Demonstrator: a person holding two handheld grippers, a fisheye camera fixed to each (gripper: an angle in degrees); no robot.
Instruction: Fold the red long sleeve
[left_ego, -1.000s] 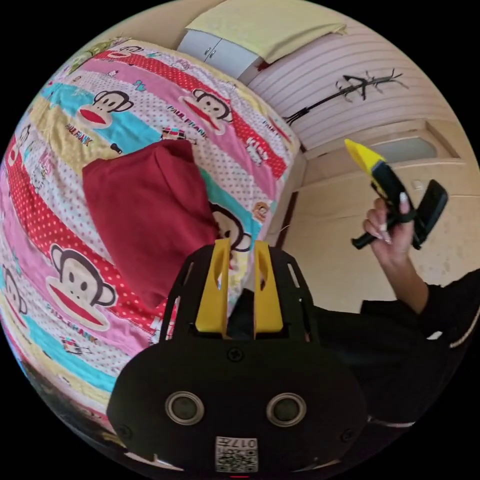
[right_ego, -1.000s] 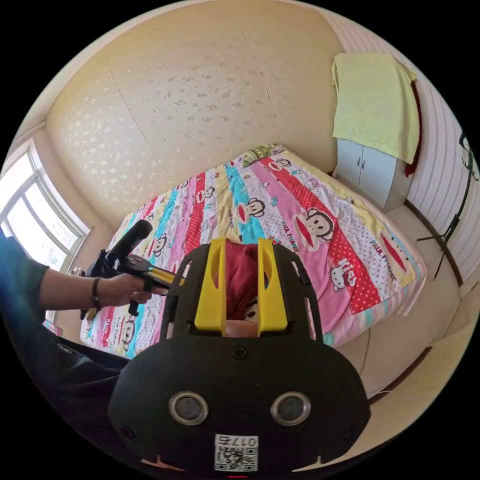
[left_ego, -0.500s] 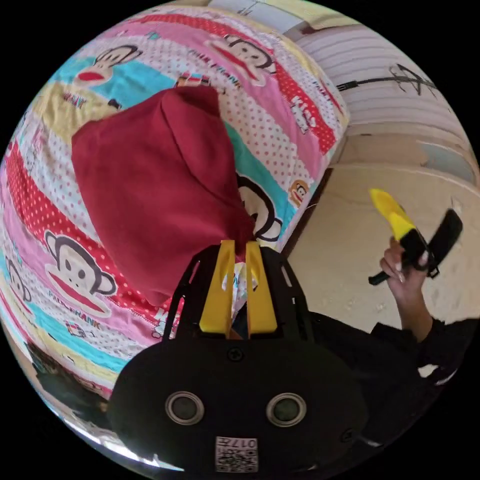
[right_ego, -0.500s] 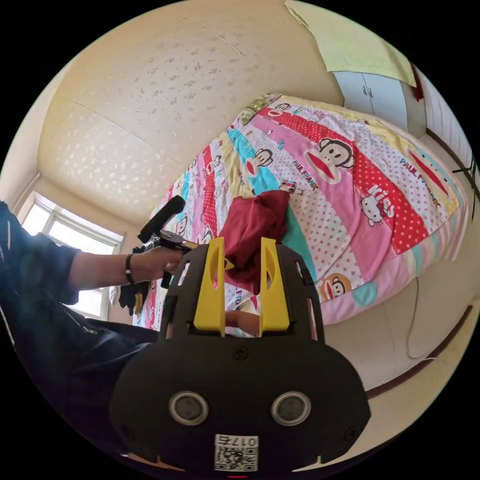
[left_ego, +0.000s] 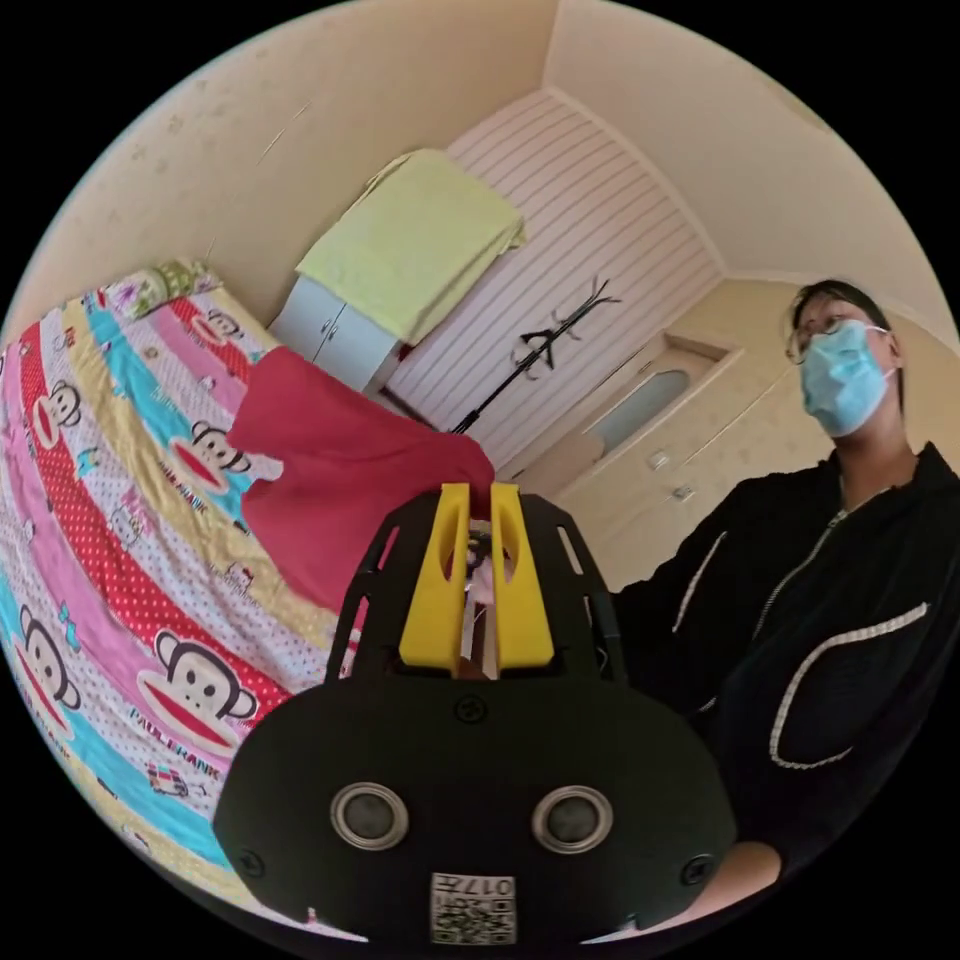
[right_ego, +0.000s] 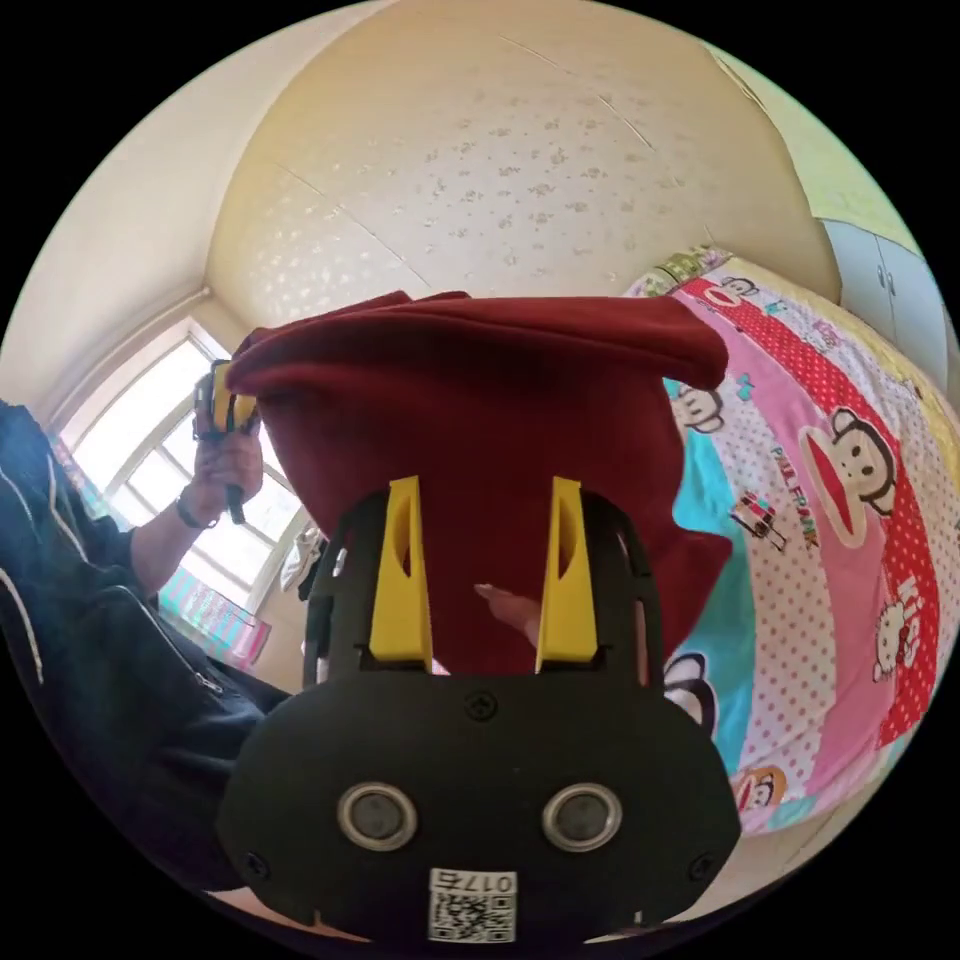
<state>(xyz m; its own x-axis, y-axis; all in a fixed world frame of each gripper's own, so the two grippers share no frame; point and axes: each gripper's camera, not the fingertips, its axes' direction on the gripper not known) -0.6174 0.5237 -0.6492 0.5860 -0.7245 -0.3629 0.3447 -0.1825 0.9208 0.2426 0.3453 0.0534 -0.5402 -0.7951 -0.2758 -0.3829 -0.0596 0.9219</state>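
The red long sleeve (left_ego: 340, 470) hangs lifted above the cartoon-print bed cover (left_ego: 110, 560). My left gripper (left_ego: 480, 490) is shut on one upper corner of it, its yellow jaws almost together. In the right gripper view the garment (right_ego: 480, 400) drapes as a wide sheet close in front. There the left gripper (right_ego: 222, 398) holds its top corner at the upper left. My right gripper (right_ego: 483, 485) stands open, jaws wide apart just before the cloth with nothing pinched. A fingertip (right_ego: 505, 605) shows low between its jaws.
The person (left_ego: 800, 600) in a dark jacket stands beside the bed. A white cabinet under a yellow-green cloth (left_ego: 410, 240), a coat stand (left_ego: 545, 345) and a door (left_ego: 640, 410) line the far wall. A window (right_ego: 150, 470) lies behind the left hand.
The left gripper has closed on the garment's corner and raised it off the bed. The right gripper has come close to the hanging cloth, and its jaws stand wider apart.
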